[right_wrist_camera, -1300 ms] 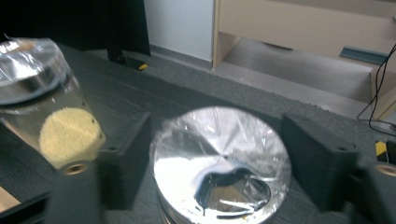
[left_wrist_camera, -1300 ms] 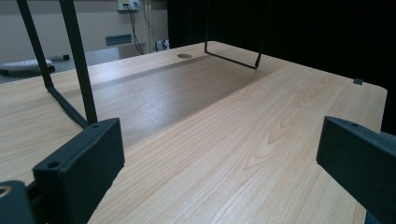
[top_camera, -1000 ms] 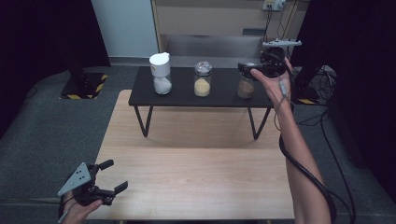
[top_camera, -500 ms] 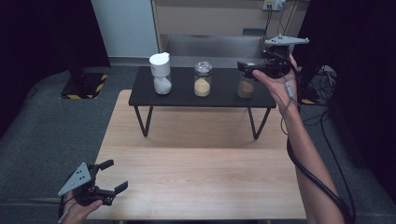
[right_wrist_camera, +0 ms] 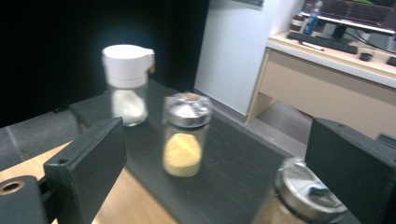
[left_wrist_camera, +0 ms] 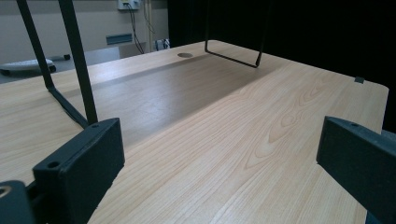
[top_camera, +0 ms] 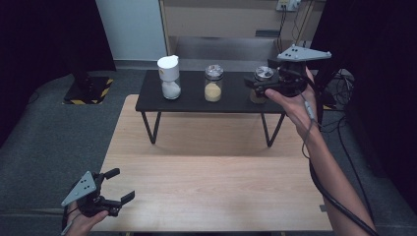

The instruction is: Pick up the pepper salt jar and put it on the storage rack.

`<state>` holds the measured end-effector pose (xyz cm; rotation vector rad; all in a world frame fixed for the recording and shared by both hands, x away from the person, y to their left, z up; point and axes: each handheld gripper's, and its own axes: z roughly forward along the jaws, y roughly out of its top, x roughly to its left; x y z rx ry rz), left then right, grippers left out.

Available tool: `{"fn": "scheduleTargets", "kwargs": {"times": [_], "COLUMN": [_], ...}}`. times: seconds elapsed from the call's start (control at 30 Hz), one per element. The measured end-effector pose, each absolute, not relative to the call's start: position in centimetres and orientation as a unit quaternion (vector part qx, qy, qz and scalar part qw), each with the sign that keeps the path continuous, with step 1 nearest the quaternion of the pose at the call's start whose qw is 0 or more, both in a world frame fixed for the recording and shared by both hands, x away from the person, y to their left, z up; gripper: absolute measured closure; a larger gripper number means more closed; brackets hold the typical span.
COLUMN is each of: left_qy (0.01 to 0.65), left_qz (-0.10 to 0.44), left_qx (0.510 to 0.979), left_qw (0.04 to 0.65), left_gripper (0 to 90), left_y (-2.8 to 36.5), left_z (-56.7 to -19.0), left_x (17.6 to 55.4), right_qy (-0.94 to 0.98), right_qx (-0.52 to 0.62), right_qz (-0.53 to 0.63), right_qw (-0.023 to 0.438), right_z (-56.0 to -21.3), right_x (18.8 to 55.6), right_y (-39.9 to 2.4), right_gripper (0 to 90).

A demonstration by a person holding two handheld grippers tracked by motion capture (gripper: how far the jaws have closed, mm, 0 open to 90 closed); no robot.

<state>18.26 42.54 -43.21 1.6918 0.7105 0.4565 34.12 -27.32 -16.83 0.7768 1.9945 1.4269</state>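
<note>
Three jars stand in a row on a low black table [top_camera: 231, 104]: a white-capped jar [top_camera: 169, 78] of white powder, a glass jar [top_camera: 213, 83] of yellow powder, and a metal-lidded jar [top_camera: 264, 73] at the right. My right gripper [top_camera: 252, 86] hovers at that right-hand jar, jaws wide and pointing left along the row. In the right gripper view, my right gripper [right_wrist_camera: 215, 163] is open. The metal-lidded jar [right_wrist_camera: 306, 196] sits low near the right jaw, untouched, with the yellow jar [right_wrist_camera: 186, 135] and white-capped jar [right_wrist_camera: 127, 84] beyond. My left gripper [top_camera: 120, 185] rests open at the wooden table's near left corner.
The black table stands on thin wire legs [left_wrist_camera: 79, 70] at the far side of a pale wooden table [top_camera: 211, 191]. In the left gripper view, my left gripper [left_wrist_camera: 219, 163] faces bare wood. A desk [right_wrist_camera: 336, 79] and cables [top_camera: 339, 88] lie behind.
My right gripper has drifted a little toward the near side beside the right-hand jar, its grey plate tilting into view. Its jaws stay wide. The left gripper has kept still.
</note>
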Motion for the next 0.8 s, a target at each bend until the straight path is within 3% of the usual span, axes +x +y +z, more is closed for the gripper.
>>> {"fn": "scheduleTargets", "kwargs": {"times": [0.33, 0.8], "left_qy": [0.304, 0.303], "left_qz": [0.196, 0.194], "left_qx": [0.726, 0.727], "left_qw": [0.585, 0.585], "left_gripper": [0.0, 0.0], "left_y": [42.5, 42.5], "left_z": [-43.2, -43.2], "left_x": [18.3, 18.3], "right_qy": [0.751, 0.743], "right_qx": [0.247, 0.219], "right_qz": [0.551, 0.586], "right_qw": [0.268, 0.238], "right_z": [-17.8, -22.0], "right_x": [30.7, 27.3], "right_y": [-27.6, -29.3], "right_gripper": [6.0, 5.7]}}
